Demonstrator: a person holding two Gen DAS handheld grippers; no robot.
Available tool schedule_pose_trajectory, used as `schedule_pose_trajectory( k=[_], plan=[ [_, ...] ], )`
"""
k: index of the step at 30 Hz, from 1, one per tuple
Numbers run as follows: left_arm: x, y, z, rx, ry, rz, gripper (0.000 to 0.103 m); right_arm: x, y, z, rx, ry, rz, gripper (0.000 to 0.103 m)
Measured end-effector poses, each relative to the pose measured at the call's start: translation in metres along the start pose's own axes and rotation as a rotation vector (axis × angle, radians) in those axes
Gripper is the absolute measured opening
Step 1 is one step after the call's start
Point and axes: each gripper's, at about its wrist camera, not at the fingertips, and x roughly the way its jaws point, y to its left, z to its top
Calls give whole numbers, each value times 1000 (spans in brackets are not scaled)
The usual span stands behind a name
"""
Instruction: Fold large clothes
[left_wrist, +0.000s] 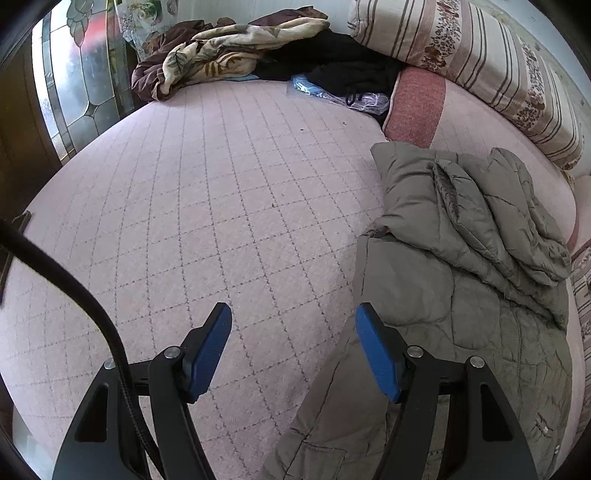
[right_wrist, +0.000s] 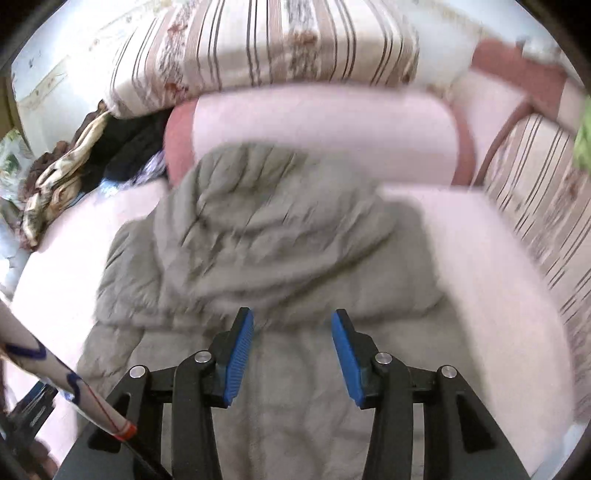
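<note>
Grey-olive quilted jacket; pink grid-patterned bedcover.

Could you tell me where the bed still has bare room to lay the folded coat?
The pink quilted bedspread lies bare from the left gripper up to the crumpled blanket. It is crowded along the right: olive padded coat, striped pillow, black clothes.

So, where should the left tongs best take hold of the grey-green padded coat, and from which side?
Probably its near left edge, approached from the bare bed side. The padded coat lies partly folded on the pink quilted bedcover, and that edge lies right beside the open left tongs. The bunched upper part looks too thick to pinch.
</note>
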Motion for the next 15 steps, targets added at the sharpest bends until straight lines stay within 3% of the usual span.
schedule_pose_trajectory(
  k=[4,10,15],
  plan=[
    [3,-3,0,12,3,8,69,47,12,31,11,21,-62,48],
    [9,-1,2,9,17,17,69,135,48,7,-23,174,-84,48],
    [14,1,5,4,31,15,69,143,58,7,-94,165,-137,48]
  ],
)
